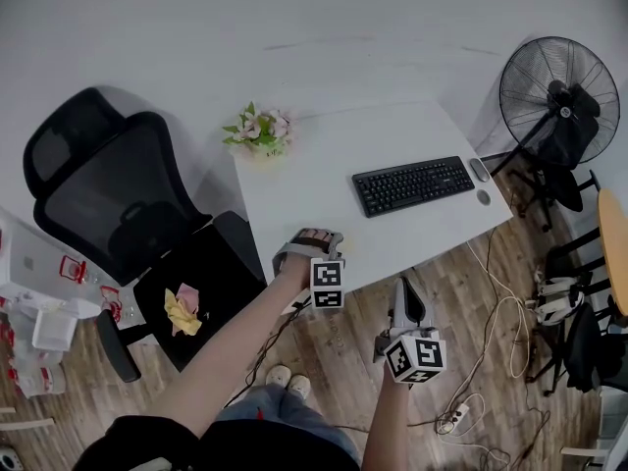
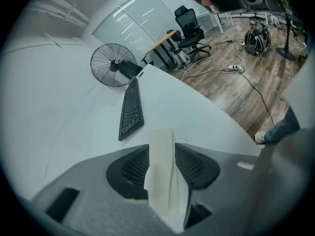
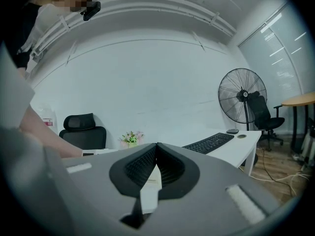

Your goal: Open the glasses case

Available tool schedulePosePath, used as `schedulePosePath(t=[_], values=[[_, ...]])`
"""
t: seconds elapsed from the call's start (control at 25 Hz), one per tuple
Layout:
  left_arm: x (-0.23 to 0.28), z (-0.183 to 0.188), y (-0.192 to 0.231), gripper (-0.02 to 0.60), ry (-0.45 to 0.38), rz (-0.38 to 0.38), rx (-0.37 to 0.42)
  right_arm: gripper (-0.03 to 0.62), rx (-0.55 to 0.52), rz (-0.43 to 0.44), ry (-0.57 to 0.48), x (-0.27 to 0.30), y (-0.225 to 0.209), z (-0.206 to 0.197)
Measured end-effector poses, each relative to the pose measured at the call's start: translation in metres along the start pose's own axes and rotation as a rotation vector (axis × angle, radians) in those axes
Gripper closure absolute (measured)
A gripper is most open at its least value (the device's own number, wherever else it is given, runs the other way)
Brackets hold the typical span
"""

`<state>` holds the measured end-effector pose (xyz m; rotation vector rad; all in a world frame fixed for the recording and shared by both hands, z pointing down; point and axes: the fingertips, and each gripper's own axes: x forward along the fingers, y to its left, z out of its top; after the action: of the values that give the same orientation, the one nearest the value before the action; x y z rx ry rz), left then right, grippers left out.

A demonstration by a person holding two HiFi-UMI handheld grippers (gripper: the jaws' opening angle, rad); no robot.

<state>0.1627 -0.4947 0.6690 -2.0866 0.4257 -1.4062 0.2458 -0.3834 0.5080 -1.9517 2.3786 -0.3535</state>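
At desk [image 1: 294, 184] edge: L hand-held gripper [image 2: 162, 145] grips glasses case [image 2: 161, 173]; R hand-held gripper [image 3: 157, 146] closed, off-desk.

This is an office: a white desk [image 1: 294, 194] carries a black keyboard [image 1: 413, 184] near its right edge, with a mesh swivel chair [image 1: 108, 194] beside its left edge and a pedestal fan [image 1: 557, 91] nearby.

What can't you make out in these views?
Left gripper view: pale object gripped in the left claw; the pads cover its sides, so glasses case or not is unclear.
Head view: that claw's gap is too small to read.
Right gripper view: white sliver under the right claw's closed tips, too small to name.
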Motion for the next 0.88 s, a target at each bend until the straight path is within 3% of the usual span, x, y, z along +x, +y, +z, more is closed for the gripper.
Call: schedulePosePath(t=[0.76, 0.88], values=[[0.023, -0.008, -0.01, 0.465, 0.051, 0.017, 0.061, 0.583, 0.011, -0.024, 0.033, -0.005, -0.013, -0.014], [0.021, -0.007, -0.009, 0.499, 0.049, 0.031, 0.069, 0.583, 0.014, -0.023, 0.029, -0.006, -0.014, -0.013]])
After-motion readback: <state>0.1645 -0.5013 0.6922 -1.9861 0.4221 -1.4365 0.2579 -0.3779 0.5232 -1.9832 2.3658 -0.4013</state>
